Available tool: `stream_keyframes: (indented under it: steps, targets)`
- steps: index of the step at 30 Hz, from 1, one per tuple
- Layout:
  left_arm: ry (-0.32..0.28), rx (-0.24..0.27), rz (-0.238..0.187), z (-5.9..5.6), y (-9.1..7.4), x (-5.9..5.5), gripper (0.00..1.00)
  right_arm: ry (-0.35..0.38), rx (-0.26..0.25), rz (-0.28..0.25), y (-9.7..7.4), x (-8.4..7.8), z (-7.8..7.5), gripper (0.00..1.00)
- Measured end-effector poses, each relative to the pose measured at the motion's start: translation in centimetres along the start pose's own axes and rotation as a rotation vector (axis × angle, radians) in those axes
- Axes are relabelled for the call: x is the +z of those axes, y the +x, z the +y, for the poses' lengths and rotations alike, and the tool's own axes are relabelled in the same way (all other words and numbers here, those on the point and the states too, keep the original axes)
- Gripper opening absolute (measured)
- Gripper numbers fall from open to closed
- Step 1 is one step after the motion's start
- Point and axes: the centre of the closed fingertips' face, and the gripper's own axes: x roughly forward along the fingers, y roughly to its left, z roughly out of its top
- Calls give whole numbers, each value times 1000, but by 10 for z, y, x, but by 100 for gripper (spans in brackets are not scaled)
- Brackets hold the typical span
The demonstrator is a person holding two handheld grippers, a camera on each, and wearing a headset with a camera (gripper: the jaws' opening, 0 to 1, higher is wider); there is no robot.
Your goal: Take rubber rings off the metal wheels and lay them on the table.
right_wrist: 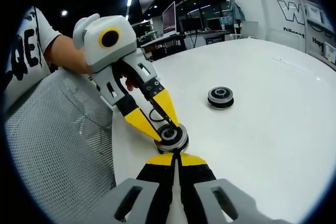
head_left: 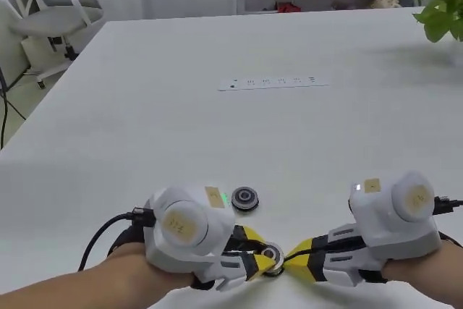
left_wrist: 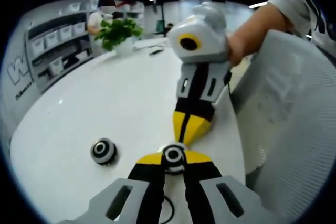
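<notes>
A small metal wheel (head_left: 270, 255) with a dark rubber ring sits at the near table edge, and my left gripper (head_left: 255, 254) is shut on it. In the left gripper view the wheel (left_wrist: 174, 156) sits between the yellow tips. My right gripper (head_left: 293, 261) is shut, its tips against the wheel's rim (right_wrist: 171, 136); I cannot tell whether they pinch the ring. In the right gripper view the left gripper (right_wrist: 157, 121) reaches in from the left. A second wheel (head_left: 244, 198) with its ring on lies flat on the white table (head_left: 217, 128), a short way beyond the left gripper.
A white power strip (head_left: 273, 82) lies mid-table. A green plant (head_left: 443, 1) stands at the far right corner and a white chair (head_left: 51, 19) at the far left. A grey mesh chair back (right_wrist: 58, 145) is close behind the near table edge.
</notes>
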Motion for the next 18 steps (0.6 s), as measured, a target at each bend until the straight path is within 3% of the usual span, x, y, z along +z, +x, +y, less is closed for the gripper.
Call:
stream_keyframes:
  steps: [4, 18]
  targets:
    - [-1, 4, 5, 0, 0, 0, 13, 111, 3, -26, -1, 0, -1, 0]
    - [4, 5, 6, 0, 1, 0, 13, 225, 2, -94, -7, 6, -7, 0]
